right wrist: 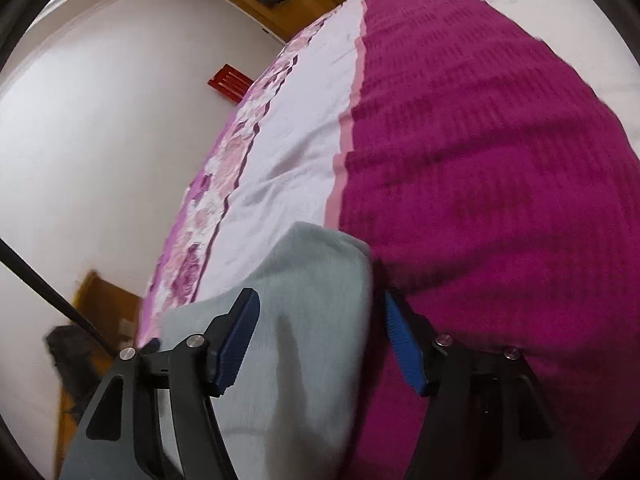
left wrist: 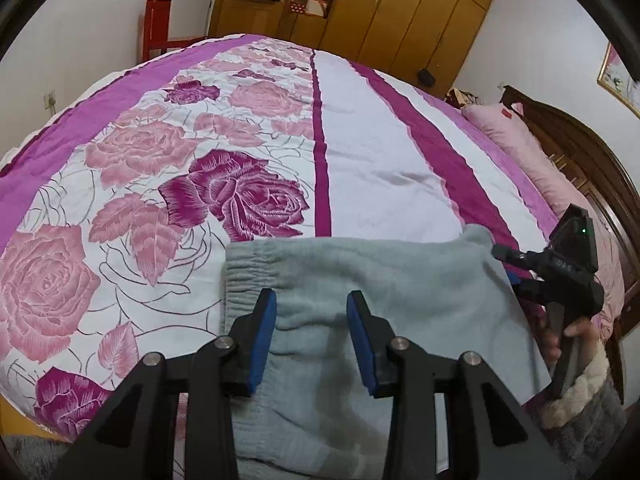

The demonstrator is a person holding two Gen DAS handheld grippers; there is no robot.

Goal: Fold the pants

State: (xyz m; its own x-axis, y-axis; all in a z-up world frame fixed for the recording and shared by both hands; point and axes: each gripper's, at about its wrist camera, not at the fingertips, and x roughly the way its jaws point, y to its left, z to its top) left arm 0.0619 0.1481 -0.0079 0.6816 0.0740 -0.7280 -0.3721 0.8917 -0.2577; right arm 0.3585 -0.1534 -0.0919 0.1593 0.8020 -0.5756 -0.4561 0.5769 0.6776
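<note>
The pale grey-green pants (left wrist: 360, 280) lie folded on the bed near its front edge, the elastic waistband (left wrist: 240, 280) at the left. My left gripper (left wrist: 312, 304) is open, its blue pads just above the pants and apart from the cloth. My right gripper (right wrist: 320, 312) is open, its jaws either side of the pants' right edge (right wrist: 312, 280), which rises a little. The right gripper also shows in the left wrist view (left wrist: 516, 276), low beside that edge with a hand on its handle.
The bed carries a rose-patterned pink, white and magenta cover (left wrist: 224, 152). A pink pillow (left wrist: 516, 148) and dark wooden headboard (left wrist: 592, 160) are at the right. A wooden wardrobe (left wrist: 360, 4) and a red chair (left wrist: 158, 28) stand beyond the bed.
</note>
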